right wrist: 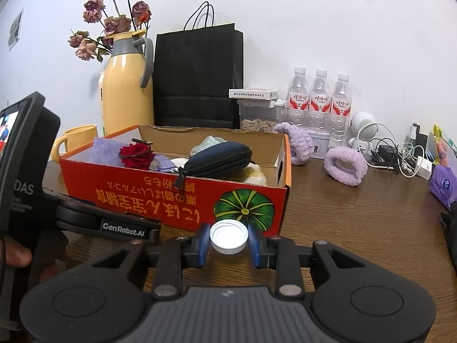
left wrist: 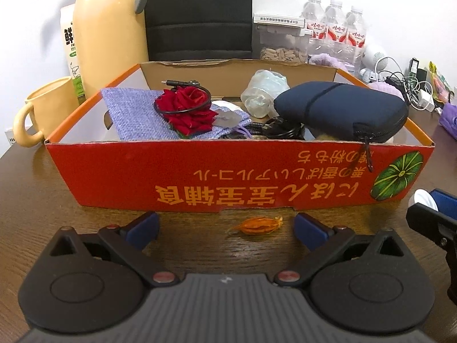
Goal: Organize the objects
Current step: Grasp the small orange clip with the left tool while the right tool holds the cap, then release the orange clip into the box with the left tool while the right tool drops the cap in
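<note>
Candy (left wrist: 255, 225) only in left view

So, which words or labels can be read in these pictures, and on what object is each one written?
"GenRobot.AI": on the left gripper's arm, seen from the right wrist.
"DAS": on the black device at the left; its first letters are cut off.
Orange Japanese print on the red box: upside down, not read with certainty.
Water bottle labels, white packet, carton: too small or blurred.

Plain room, dark wood table

A white wall (right wrist: 314, 23) rises behind the brown wood-grain table (right wrist: 357, 228), evenly lit.
</note>
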`<state>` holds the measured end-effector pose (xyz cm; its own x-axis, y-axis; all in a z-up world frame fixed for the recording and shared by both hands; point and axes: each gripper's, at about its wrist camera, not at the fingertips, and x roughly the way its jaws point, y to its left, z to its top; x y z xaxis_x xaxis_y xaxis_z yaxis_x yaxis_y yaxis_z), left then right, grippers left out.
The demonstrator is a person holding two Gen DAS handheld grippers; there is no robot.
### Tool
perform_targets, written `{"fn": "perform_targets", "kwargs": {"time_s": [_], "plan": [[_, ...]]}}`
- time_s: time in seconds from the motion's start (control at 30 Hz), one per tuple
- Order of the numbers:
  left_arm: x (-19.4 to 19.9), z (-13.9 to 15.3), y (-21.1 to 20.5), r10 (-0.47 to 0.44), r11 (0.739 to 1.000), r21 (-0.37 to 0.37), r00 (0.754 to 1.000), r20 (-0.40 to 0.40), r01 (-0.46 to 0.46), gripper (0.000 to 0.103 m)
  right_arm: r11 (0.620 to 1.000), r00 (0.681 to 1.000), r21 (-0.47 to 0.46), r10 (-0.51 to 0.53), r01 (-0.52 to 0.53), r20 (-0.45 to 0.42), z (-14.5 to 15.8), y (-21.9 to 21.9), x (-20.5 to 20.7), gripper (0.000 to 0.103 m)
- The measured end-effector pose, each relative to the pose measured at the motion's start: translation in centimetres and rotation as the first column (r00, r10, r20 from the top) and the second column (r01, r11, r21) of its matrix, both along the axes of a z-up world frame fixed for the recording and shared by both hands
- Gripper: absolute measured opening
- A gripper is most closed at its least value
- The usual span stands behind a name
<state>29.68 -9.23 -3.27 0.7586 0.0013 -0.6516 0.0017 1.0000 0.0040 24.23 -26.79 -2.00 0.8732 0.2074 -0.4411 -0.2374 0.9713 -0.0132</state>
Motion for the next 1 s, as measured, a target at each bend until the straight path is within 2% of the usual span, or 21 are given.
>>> {"fn": "perform_targets", "kwargs": {"time_s": [0.03, 0.1, 0.13, 0.2, 0.23, 0.33, 0.37, 0.4, 0.67, 0.83, 1.0], "plan": [[-0.1, 0.0, 0.0, 0.001, 1.000, 0.001, 1.000, 0.004, -0.001, 0.096, 1.000, 1.000, 0.000, 0.001, -0.001, 0.000, 0.0, 0.0, 0.0, 0.027], [-0.4, 0.2, -0.1, -0.005, 1.000, 0.003, 1.000, 0.020, 0.005, 0.072, 1.000, 1.000, 0.001, 0.000, 0.000, 0.001, 0.0, 0.0, 0.0, 0.027], [-0.7, 0.3, -0.1, -0.009, 1.000, 0.005, 1.000, 0.029, 0.008, 0.065, 1.000, 1.000, 0.001, 0.001, -0.001, 0.001, 0.0, 0.0, 0.0, 0.027], [-1.1, 0.5, -0.2, -0.024, 1.000, 0.005, 0.999, 0.041, 0.023, 0.034, 1.000, 1.000, 0.001, 0.001, -0.001, 0.001, 0.0, 0.0, 0.0, 0.027], [-1.3, 0.6, -0.3, -0.031, 1.000, 0.004, 0.999, 0.044, 0.031, 0.029, 1.000, 1.000, 0.001, 0.001, -0.001, 0.001, 0.0, 0.0, 0.0, 0.027], [-1.8, 0.6, -0.7, -0.055, 0.998, 0.020, 0.997, 0.054, 0.054, 0.025, 1.000, 1.000, 0.001, 0.001, -0.001, 0.002, 0.0, 0.0, 0.0, 0.027], [-2.0, 0.6, -0.7, -0.059, 0.998, 0.022, 0.997, 0.056, 0.058, 0.016, 1.000, 1.000, 0.002, 0.001, -0.001, 0.002, 0.0, 0.0, 0.0, 0.027], [-2.1, 0.6, -0.7, -0.064, 0.998, 0.021, 0.996, 0.056, 0.063, 0.013, 1.000, 1.000, 0.002, 0.002, -0.002, 0.003, 0.0, 0.0, 0.0, 0.027], [-3.5, 0.8, -0.2, -0.080, 0.997, -0.001, 0.994, 0.073, 0.081, 0.013, 1.000, 1.000, 0.005, 0.002, -0.002, 0.006, 0.2, -0.1, -0.1, 0.027], [-5.0, 1.7, 0.6, -0.083, 0.996, -0.026, 0.990, 0.117, 0.087, 0.013, 1.000, 1.000, 0.010, 0.009, -0.009, 0.030, 0.5, -0.1, -0.5, 0.027], [-7.3, 3.4, 1.7, -0.078, 0.993, -0.075, 0.980, 0.185, 0.093, 0.013, 0.999, 0.995, 0.019, 0.027, -0.029, 0.094, 1.3, 0.2, -1.7, 0.027]]}}
